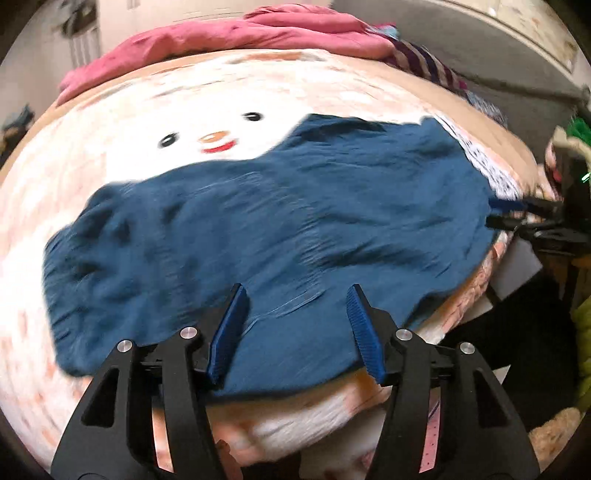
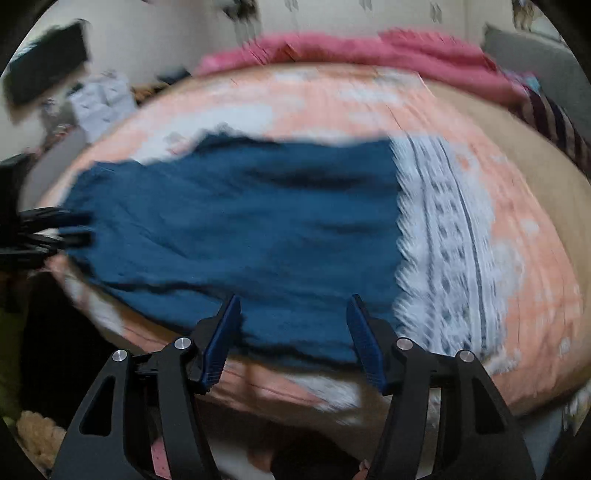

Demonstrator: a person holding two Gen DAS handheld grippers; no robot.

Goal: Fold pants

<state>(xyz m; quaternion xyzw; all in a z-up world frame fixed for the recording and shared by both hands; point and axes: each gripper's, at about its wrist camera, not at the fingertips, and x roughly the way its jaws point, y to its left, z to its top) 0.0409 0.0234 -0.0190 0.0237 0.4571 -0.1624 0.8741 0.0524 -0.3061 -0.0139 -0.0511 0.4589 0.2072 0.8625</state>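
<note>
Dark blue pants (image 1: 295, 221) (image 2: 240, 221) lie spread flat and wrinkled across a bed, lengthwise from left to right. In the left wrist view my left gripper (image 1: 297, 291) hangs open over the pants' near edge, nothing pinched between its blue pads. My right gripper (image 2: 293, 301) is also open, above the near edge close to the pants' other end. Each gripper shows at the side of the other's view: the right gripper (image 1: 493, 213) and the left gripper (image 2: 83, 229), both at the fabric's ends with jaws apart.
The bed carries a peach and white blanket (image 1: 166, 110) with a snowman face. White patterned fabric (image 2: 443, 240) adjoins the pants' end. Pink bedding (image 1: 240, 33) and a striped cloth (image 1: 424, 62) lie along the far side. Clutter sits beyond the bed's near edge.
</note>
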